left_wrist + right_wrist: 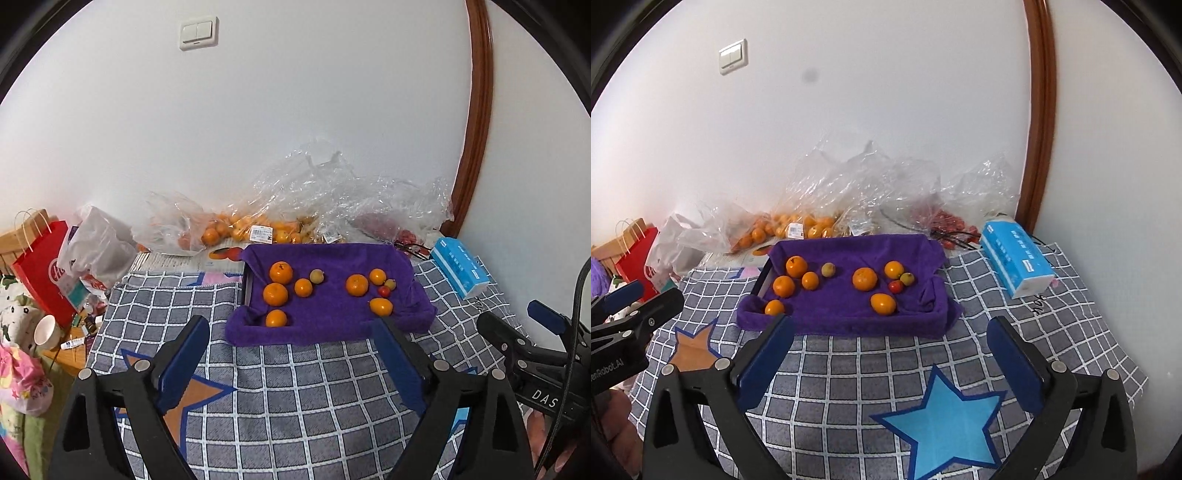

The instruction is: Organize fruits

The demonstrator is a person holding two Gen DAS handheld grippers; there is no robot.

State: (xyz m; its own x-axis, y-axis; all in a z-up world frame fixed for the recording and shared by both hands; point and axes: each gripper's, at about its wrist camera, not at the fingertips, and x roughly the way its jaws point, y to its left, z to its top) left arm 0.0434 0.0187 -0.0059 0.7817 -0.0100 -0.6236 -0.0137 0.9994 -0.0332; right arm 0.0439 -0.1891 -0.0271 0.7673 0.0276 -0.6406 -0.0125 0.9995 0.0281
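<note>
A tray lined with a purple towel [332, 328] [849, 325] sits on the checked cloth ahead of both grippers. On it lie several oranges, a left group [275, 294] [783, 286] and a right group [357, 285] [864, 279], plus two small yellow-green fruits [317, 276] [828, 269] and one small red fruit [384, 291] [896, 286]. My left gripper [291, 328] is open and empty, just short of the tray's near edge. My right gripper [890, 328] is open and empty, also near that edge.
Clear plastic bags with more oranges [221, 229] [783, 225] and red fruits [945, 221] lie against the wall behind the tray. A blue tissue pack [461, 271] [1015, 256] lies to the right. A red paper bag [40, 266] and clutter stand at the left.
</note>
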